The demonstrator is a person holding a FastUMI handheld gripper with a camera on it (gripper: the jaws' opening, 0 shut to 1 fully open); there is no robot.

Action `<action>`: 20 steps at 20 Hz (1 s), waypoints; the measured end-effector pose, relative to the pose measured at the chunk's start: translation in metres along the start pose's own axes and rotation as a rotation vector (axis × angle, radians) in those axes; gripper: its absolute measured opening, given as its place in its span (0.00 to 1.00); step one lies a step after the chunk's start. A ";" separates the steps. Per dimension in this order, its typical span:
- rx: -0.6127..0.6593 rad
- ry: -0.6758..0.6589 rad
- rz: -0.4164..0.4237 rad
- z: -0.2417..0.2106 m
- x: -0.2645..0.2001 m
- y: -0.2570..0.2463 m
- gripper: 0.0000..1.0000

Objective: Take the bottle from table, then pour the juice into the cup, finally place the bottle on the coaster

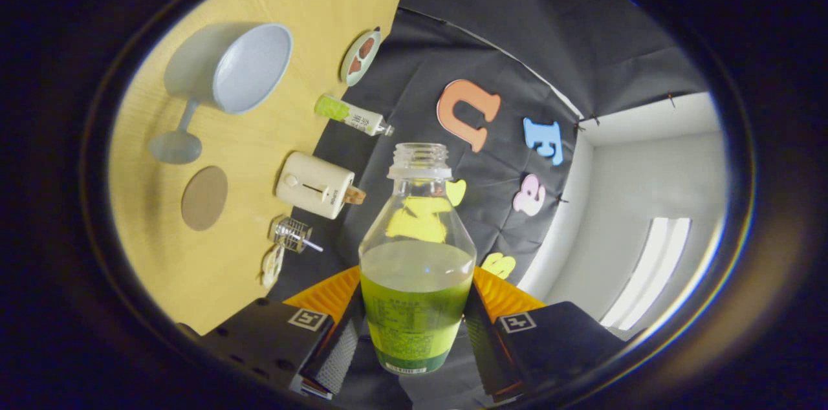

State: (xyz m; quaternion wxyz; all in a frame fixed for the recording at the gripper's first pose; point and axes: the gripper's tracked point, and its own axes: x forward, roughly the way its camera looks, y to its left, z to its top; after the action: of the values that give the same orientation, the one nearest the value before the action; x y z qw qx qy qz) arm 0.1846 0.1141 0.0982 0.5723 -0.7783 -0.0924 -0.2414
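While my gripper (414,332) pinches uncapped clear plastic juice bottle (417,268) at labelled waist: half-full, sloshy, squeezable; grip low.

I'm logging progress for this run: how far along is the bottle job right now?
Done: the clear plastic bottle of green juice is off the table, with the gripper shut on it, both fingers pressing its sides; its cap is off. In hand: it is carried tilted relative to the wooden table. Left: pouring into the pale blue stemmed cup, whose bowl looks empty, then setting the bottle on the round brown coaster.
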 end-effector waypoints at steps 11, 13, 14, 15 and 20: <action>0.704 0.021 0.395 0.024 -0.028 0.047 0.82; 0.779 0.040 0.460 0.029 -0.033 0.054 0.82; 0.825 0.045 0.469 0.030 -0.034 0.052 0.82; 0.871 0.061 0.482 0.027 -0.033 0.052 0.82; 1.155 0.160 0.537 0.016 -0.024 0.054 0.82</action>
State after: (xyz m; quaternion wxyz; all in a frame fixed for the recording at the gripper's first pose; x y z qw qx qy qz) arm 0.1910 0.1148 0.0377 0.9449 -0.3202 0.0336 -0.0583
